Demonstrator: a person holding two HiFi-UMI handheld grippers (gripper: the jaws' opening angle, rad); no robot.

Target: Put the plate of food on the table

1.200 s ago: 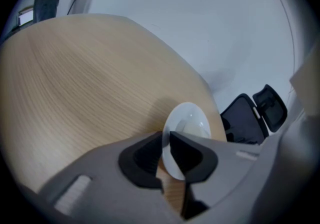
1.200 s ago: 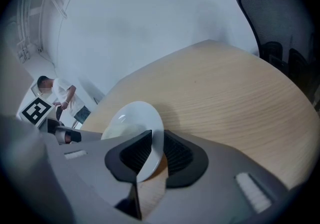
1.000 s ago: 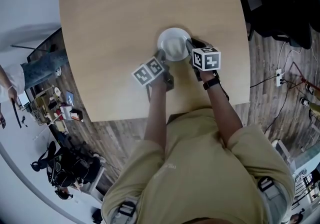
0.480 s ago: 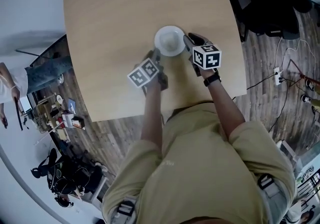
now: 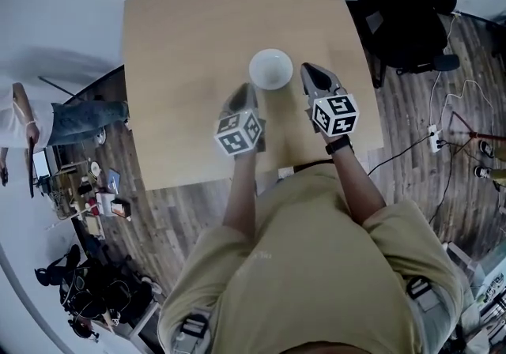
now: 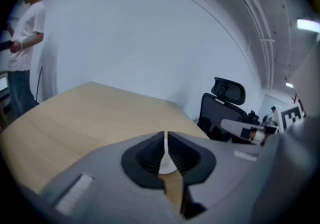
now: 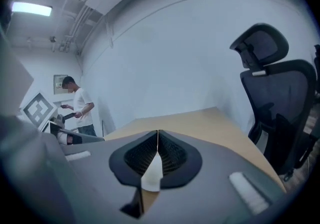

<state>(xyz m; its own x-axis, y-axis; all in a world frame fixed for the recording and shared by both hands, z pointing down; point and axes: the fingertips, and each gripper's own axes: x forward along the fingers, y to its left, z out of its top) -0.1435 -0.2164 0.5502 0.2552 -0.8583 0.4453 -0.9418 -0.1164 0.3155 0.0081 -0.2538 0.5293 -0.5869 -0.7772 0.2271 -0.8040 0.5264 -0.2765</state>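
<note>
Your plate (image 5: 270, 69) rests mid-table (image 5: 182, 52), just beyond both tips. The left gripper (image 5: 247, 90) is closing on nothing; the right gripper (image 5: 308, 69) is pressed together. Each gripper view shows only a white sliver of it.

White plate (image 5: 270, 69); light wood table (image 5: 182, 44); black chair (image 5: 411, 5).

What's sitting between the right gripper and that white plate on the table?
Nothing. In the head view, only a narrow strip of bare wooden table separates the right gripper from the white plate.
</note>
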